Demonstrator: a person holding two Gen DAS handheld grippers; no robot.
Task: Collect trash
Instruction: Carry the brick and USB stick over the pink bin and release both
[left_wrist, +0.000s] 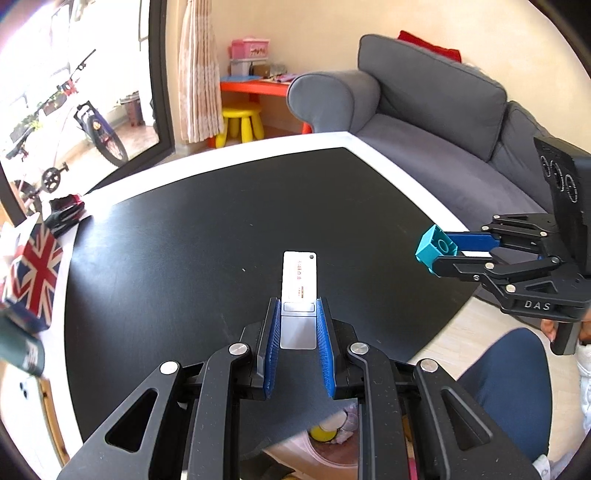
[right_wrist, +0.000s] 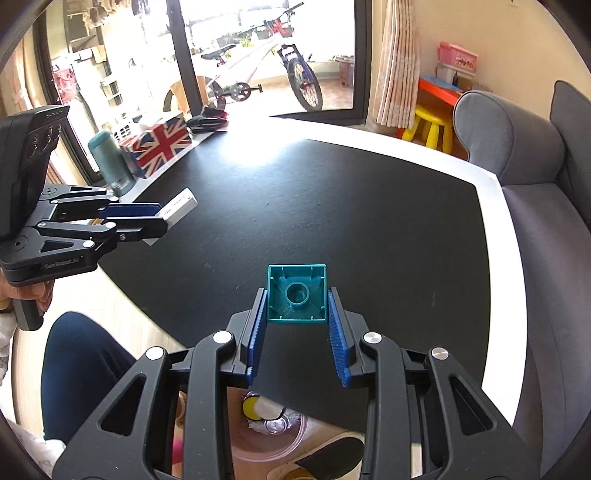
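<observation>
Left gripper (left_wrist: 298, 306) clamped tight on a flat white rectangular packet (left_wrist: 298, 280), held above the black table (left_wrist: 184, 240). Right gripper (right_wrist: 297, 301) partly closed, gripping a hollow teal plastic block (right_wrist: 296, 293) over the same table.

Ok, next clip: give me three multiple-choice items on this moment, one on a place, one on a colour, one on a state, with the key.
1. Where is the Union Jack patterned box?
A. on the grey sofa
B. at the table's far edge beside the teal bottle
C. in the bin

2. What colour is the hollow plastic building block?
A. teal
B. red
C. yellow

3. What is the left claw doing?
A. hanging open and empty
B. shut on the flat white and silver stick
C. resting on the sofa

Key: B, the box stands next to the bottle in the right wrist view; A, the block in the right claw is teal; B, the blue pads clamp the stick's sides.
</observation>
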